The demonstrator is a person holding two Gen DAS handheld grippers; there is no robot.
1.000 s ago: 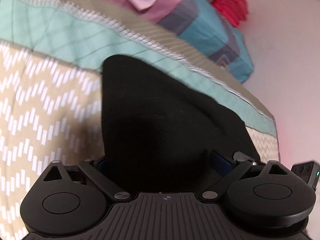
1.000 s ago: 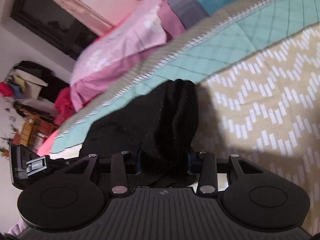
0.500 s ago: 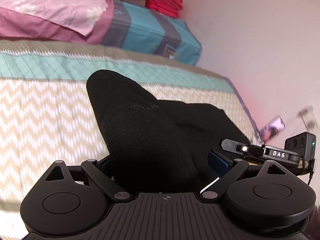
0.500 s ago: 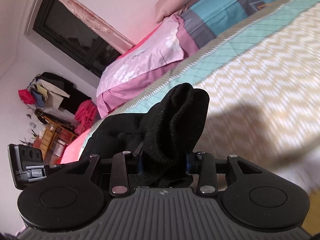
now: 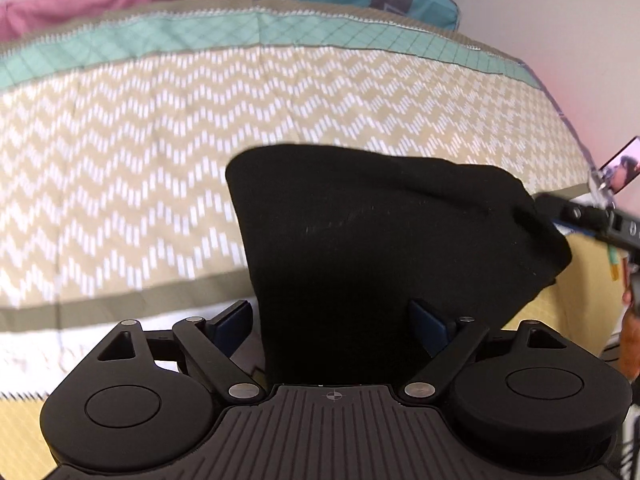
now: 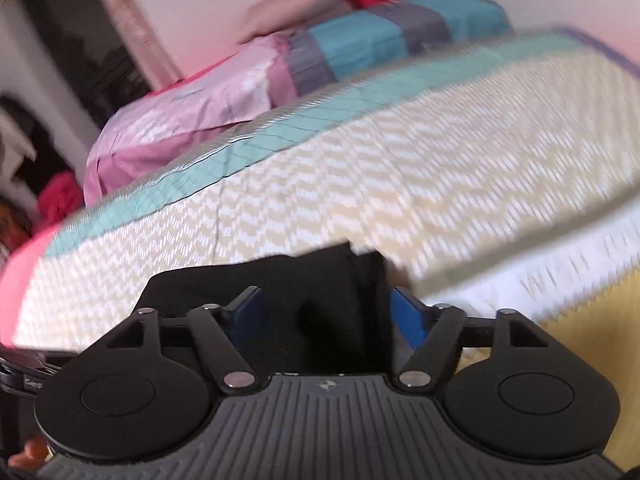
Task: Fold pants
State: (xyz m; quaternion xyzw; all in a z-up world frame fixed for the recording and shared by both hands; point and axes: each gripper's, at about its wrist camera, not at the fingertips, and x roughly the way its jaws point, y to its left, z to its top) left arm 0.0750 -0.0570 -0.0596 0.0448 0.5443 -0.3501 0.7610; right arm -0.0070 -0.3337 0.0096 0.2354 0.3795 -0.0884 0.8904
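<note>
Your left hand-held gripper (image 5: 332, 316) is pinching the black pants (image 5: 380, 240) between its blue pads (image 5: 430, 326), the cloth rising from the jaws as a broad upright sheet; half a second ago that same cloth bulged in a rounded heap in front of you, and now it is pulled taut and flat, its top edge running straight across to your right hand-held gripper (image 5: 588, 220), which bites the far corner at the right edge of the left wrist view; so you have drawn the two grips apart and stretched the fabric. Your right hand-held gripper (image 6: 324, 316), in its own view, is likewise pressed onto a fold of the pants (image 6: 320, 292) between its pads (image 6: 404, 316); the tall bunched lump it carried a moment ago has dropped to a low dark band just above the jaws.

Relative to the bed (image 5: 140, 152), the pants hang lifted at its near edge, in front of the zigzag cover and not resting on it, where a second ago they sat further in toward the teal band (image 5: 200, 36) and the pillows (image 6: 200, 96); both views are smeared, so you were moving fast. In my judgement you are carrying the stretched garment back to lay it flat; no fold is made yet.
</note>
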